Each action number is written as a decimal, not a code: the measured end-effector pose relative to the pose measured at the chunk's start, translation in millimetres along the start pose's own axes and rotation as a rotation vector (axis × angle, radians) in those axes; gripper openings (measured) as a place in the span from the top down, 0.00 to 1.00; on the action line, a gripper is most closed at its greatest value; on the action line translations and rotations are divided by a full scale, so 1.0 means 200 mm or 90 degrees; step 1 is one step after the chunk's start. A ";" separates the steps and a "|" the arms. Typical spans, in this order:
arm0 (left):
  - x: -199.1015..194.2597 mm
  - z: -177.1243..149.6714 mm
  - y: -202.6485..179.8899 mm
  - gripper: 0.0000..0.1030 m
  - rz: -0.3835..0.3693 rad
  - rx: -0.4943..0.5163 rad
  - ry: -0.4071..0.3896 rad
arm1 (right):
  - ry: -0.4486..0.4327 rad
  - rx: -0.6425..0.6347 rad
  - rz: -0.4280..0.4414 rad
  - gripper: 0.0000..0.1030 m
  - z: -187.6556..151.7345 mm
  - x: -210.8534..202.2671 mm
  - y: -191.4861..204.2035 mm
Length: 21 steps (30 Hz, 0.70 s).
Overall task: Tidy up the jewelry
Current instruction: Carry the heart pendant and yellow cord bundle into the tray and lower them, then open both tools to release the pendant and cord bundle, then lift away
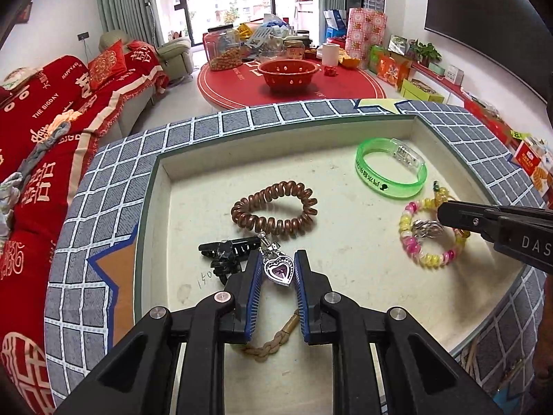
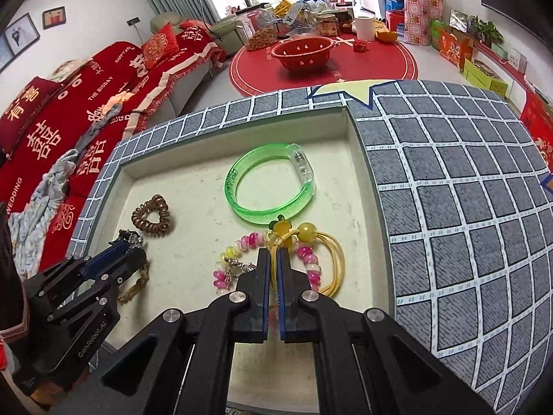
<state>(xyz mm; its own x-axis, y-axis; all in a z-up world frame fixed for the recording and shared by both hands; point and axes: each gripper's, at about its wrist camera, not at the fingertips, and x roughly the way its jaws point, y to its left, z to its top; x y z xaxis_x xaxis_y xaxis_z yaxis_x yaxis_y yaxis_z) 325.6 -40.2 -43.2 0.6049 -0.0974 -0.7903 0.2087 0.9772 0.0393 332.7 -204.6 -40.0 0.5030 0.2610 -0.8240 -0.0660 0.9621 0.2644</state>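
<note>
**Both grippers down in the jewelry tray**

The left gripper (image 1: 279,264) has its jaws nearly closed around a silver heart pendant (image 1: 278,268) with a purple stone; the pads seem to press its sides, though contact is hard to confirm. It sits low in the shallow cream tray (image 1: 345,242), beside a black hair clip (image 1: 228,254) and below a brown coil hair tie (image 1: 274,209). The right gripper (image 2: 273,254) is pinched tight on yellow cord loops (image 2: 331,263) lying across a pink-and-yellow bead bracelet (image 2: 311,263). A green bangle (image 2: 271,186) lies just beyond.
</note>
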 end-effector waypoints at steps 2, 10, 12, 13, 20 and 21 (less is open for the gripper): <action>0.00 0.00 -0.01 0.69 0.006 0.009 0.001 | 0.004 0.001 -0.001 0.96 -0.01 0.01 0.00; -0.01 0.00 -0.03 0.68 0.020 0.018 0.004 | 0.016 0.014 0.001 0.96 -0.03 0.03 -0.01; -0.02 0.01 -0.03 0.68 0.024 0.016 0.000 | 0.020 0.016 0.002 0.95 -0.03 0.03 -0.01; -0.03 0.01 -0.02 0.68 0.027 0.015 -0.005 | 0.022 0.017 0.004 0.95 -0.03 0.03 -0.01; -0.10 0.02 -0.01 0.68 0.025 0.003 -0.023 | 0.019 0.032 0.036 0.60 -0.03 -0.01 -0.01; -0.11 0.03 -0.01 0.68 0.025 0.004 -0.024 | 0.017 0.033 0.043 0.58 -0.03 -0.02 0.00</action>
<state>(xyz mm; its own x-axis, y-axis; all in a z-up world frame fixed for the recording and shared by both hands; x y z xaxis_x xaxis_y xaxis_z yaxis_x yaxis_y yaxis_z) 316.6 -40.5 -22.7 0.6407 -0.0666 -0.7649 0.1891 0.9792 0.0731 326.0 -205.7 -40.4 0.4757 0.3275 -0.8163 -0.0535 0.9371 0.3448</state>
